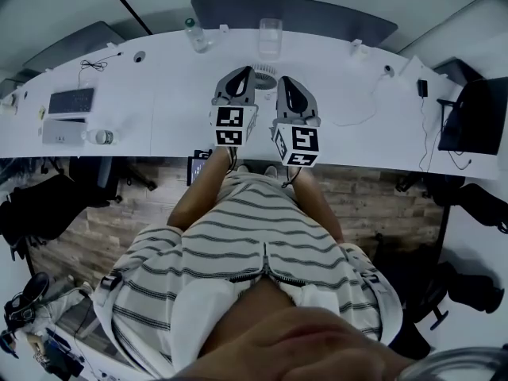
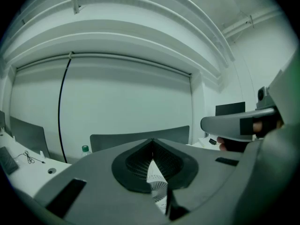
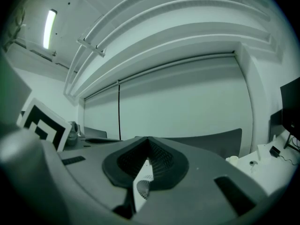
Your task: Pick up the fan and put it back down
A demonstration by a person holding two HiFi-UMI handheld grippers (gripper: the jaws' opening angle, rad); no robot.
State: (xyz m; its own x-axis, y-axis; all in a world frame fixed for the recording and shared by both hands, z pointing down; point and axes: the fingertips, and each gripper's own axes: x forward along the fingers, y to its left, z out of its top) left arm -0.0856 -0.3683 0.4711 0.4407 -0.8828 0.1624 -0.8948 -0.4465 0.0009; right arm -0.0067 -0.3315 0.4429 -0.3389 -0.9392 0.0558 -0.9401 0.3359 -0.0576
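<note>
Head view. White table (image 1: 159, 109), person standing at it in a striped top. Clear cup (image 1: 270, 38) near the far edge. Fan (image 1: 264, 73) sits on the table just on the near side of the cup, small, white, round grille. Left tool (image 1: 240, 73) just left of the fan, right tool (image 1: 284, 81) just right of it, both pointing toward the cup. Contact with the fan cannot be judged from here. Bottle (image 1: 196, 35) left of the cup. Dark monitor (image 1: 480, 113) far right of the cup.

Left gripper view. Left tool (image 2: 152, 144): jaws drawn together, tips meeting, nothing gripped. A thin slit lower down shows the fan's grille (image 2: 157, 184) beyond. Green-capped bottle (image 2: 85, 150) off to the left.

Right gripper view. Right tool (image 3: 148, 146): jaws likewise closed at the tips, holding nothing. White fan (image 3: 142, 184) shows through the narrow gap.
</note>
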